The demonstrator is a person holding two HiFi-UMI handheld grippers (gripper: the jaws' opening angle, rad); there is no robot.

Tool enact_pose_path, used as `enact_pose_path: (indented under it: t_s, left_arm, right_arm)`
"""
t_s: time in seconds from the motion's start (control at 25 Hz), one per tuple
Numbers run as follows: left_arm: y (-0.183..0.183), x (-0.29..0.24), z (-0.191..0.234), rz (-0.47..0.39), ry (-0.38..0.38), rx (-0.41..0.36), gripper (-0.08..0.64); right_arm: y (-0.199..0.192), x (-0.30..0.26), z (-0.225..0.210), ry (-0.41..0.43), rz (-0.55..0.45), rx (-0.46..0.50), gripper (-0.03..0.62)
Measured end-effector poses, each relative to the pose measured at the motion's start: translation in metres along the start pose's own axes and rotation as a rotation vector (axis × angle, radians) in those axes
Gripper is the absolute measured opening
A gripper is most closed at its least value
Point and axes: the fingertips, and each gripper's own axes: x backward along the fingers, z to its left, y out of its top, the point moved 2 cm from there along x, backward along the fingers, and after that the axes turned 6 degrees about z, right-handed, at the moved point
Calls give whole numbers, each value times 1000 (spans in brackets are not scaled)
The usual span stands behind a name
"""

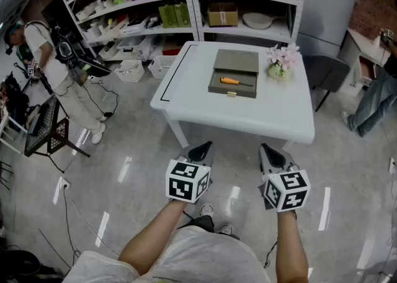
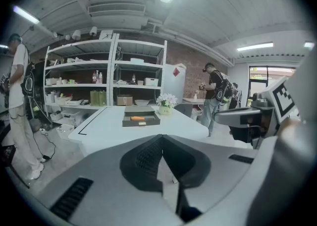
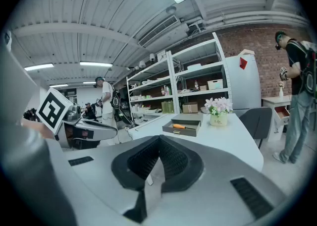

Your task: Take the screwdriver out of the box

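An open grey box [image 1: 216, 87] lies on the white table [image 1: 273, 117], lid folded back. Inside it rests an orange-handled screwdriver [image 1: 236, 80]. Both grippers hang over the floor, short of the table's near edge. The left gripper [image 1: 200, 151] and the right gripper [image 1: 272, 154] both point toward the table with their jaws shut and nothing in them. In the left gripper view the gripper [image 2: 161, 137] faces the box [image 2: 140, 122] and screwdriver [image 2: 138, 118] far ahead. The right gripper [image 3: 159, 138] sees the box [image 3: 184, 132] and screwdriver [image 3: 181, 127] likewise.
A pot of pink flowers [image 1: 281, 64] stands right of the box. A dark chair [image 1: 325, 74] sits at the table's right side. Shelving [image 1: 186, 8] with bins and cartons lines the back wall. One person [image 1: 53, 71] stands at the left, another person [image 1: 378, 98] at the right.
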Motion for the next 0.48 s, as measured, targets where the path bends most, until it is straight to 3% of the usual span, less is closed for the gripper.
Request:
enact_pose_path:
  t_s: [0.48]
  left_arm:
    - [23, -49, 34, -11, -21, 1, 5]
  right_arm:
    - [16, -51, -21, -22, 8, 13, 5]
